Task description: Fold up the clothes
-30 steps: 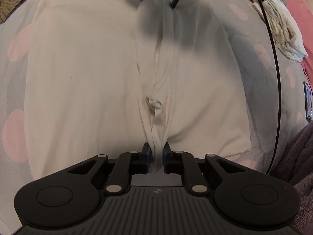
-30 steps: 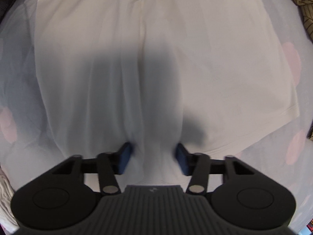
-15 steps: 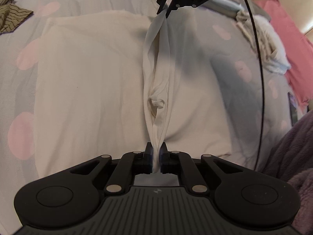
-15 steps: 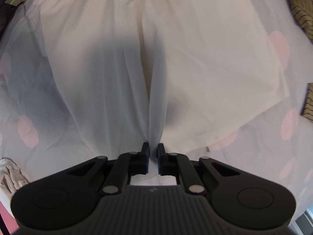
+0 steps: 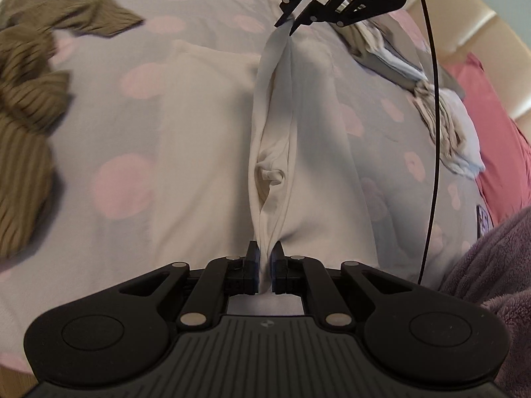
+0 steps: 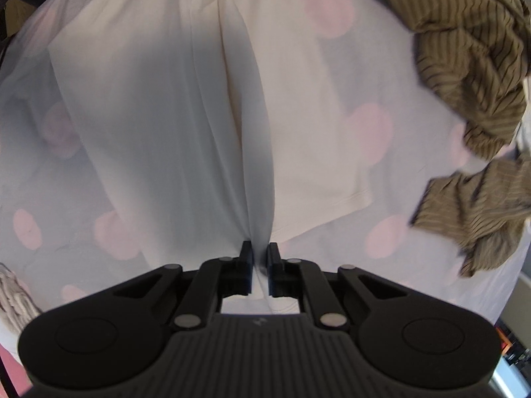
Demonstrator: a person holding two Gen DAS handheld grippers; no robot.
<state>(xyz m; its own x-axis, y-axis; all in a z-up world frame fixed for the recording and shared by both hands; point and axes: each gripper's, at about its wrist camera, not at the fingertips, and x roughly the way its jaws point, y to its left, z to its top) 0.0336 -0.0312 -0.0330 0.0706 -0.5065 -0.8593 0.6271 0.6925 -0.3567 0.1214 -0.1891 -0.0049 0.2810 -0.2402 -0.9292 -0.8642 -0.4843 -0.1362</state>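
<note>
A grey bedsheet [image 5: 205, 106] with pink dots covers the bed. A thin black cable [image 5: 437, 139] hangs at the right, beside fuzzy purple fabric [image 5: 497, 265].

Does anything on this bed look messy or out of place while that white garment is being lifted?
Yes. The white garment has a small bunched knot of fabric along its pinched-up middle ridge. A brown striped garment lies crumpled beside it, and another pile of clothes lies loosely heaped on the other side.
</note>
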